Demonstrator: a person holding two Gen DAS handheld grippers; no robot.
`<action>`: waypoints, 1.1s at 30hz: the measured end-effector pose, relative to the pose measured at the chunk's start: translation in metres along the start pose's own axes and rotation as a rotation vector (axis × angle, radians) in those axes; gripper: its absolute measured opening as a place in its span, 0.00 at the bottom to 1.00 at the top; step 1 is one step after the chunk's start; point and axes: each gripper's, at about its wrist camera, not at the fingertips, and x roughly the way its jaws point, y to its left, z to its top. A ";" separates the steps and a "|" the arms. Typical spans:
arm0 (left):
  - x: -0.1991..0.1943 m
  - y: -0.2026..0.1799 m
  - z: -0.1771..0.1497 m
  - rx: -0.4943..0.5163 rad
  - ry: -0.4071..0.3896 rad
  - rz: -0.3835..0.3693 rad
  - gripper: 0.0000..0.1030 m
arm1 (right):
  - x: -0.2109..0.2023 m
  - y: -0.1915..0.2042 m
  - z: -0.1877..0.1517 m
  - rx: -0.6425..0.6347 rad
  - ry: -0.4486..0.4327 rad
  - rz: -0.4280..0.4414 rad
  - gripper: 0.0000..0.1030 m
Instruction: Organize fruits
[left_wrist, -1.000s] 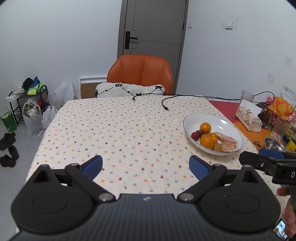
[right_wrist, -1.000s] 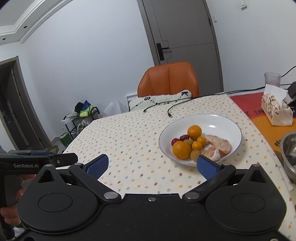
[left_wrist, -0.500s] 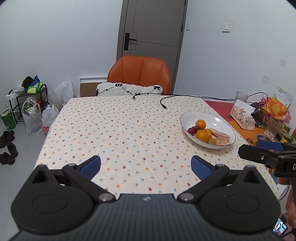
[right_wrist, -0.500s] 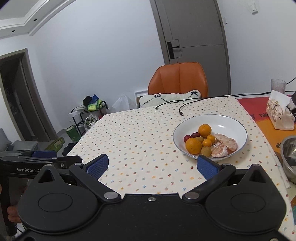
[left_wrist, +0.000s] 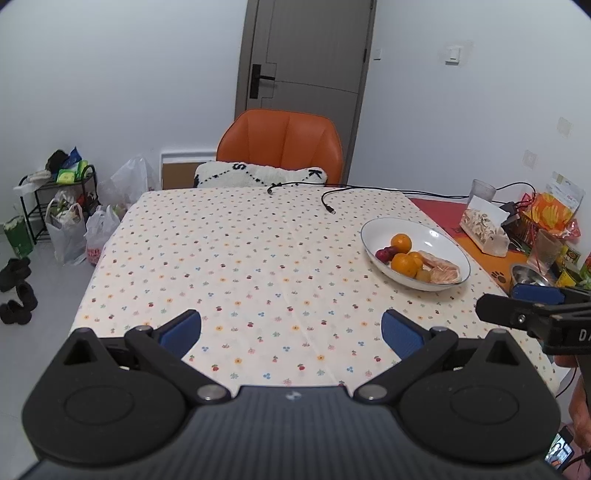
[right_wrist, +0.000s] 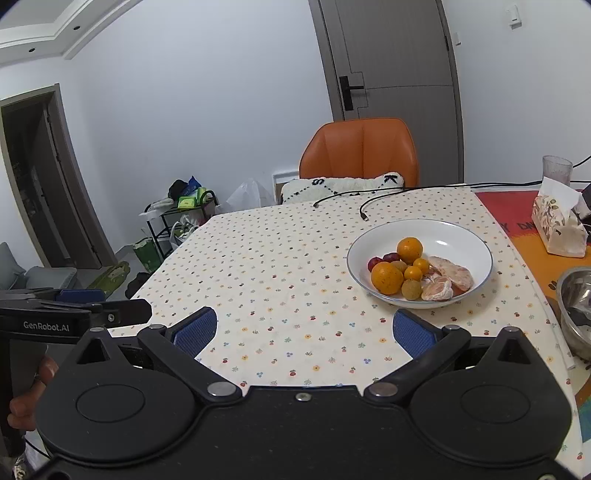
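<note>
The tabletop (left_wrist: 236, 258) wears cream cloth dotted with small multicoloured flowers. A white bowl (right_wrist: 465, 236) holds orange tangerines (right_wrist: 386, 277), dark red plums (right_wrist: 390, 257) and pale peeled segments (right_wrist: 437, 290). The chair (left_wrist: 284, 144) is orange; the tissue pack (right_wrist: 559, 230) has a leaf print.

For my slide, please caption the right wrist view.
Open right gripper faces a white bowl of fruit.

Home dining room, clothed table (left_wrist: 258, 258), orange chair (left_wrist: 284, 144), shoes (left_wrist: 16, 288)
</note>
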 end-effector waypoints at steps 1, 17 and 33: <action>-0.001 -0.001 0.000 0.008 -0.004 0.000 1.00 | 0.001 0.000 0.000 0.002 0.001 -0.002 1.00; -0.002 0.005 0.000 -0.003 -0.002 0.004 1.00 | -0.001 0.003 -0.001 -0.008 0.003 0.001 1.00; -0.002 0.006 -0.001 -0.006 -0.002 0.003 1.00 | 0.000 0.002 0.000 -0.011 0.004 -0.001 1.00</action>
